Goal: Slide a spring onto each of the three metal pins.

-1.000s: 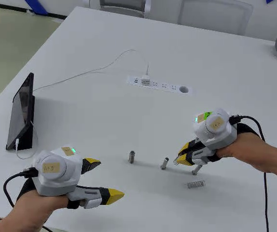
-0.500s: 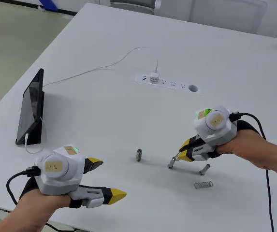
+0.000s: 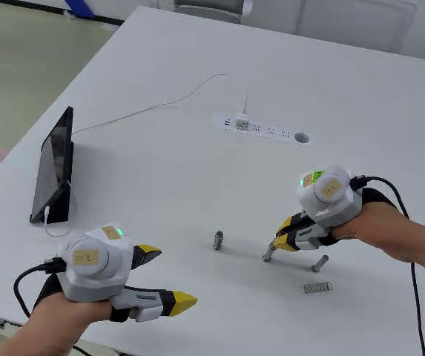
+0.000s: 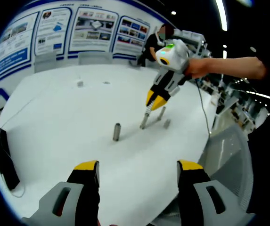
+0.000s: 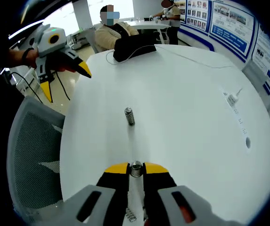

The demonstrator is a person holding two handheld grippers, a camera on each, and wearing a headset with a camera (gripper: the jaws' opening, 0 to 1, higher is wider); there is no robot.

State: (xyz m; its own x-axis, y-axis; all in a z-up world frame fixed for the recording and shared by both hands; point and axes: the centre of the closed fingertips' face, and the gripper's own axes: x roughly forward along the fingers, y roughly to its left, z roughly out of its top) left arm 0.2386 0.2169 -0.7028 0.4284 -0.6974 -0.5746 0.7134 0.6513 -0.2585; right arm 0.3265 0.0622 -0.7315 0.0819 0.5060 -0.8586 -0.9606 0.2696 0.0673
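Observation:
Three metal pins stand in a row on the white table. The left pin wears a spring. My right gripper is shut on a spring, held against the top of the middle pin. The right pin is bare. A loose spring lies in front of it. My left gripper hovers open at the near left, holding nothing.
A tablet stands propped at the table's left edge. A power strip with a plugged white cable lies at the back. A grey mesh chair sits by the near edge, and people sit beyond the far end.
My right gripper has carried its spring leftwards, from beside the middle pin to its top. The left gripper has barely moved. The head camera has shifted.

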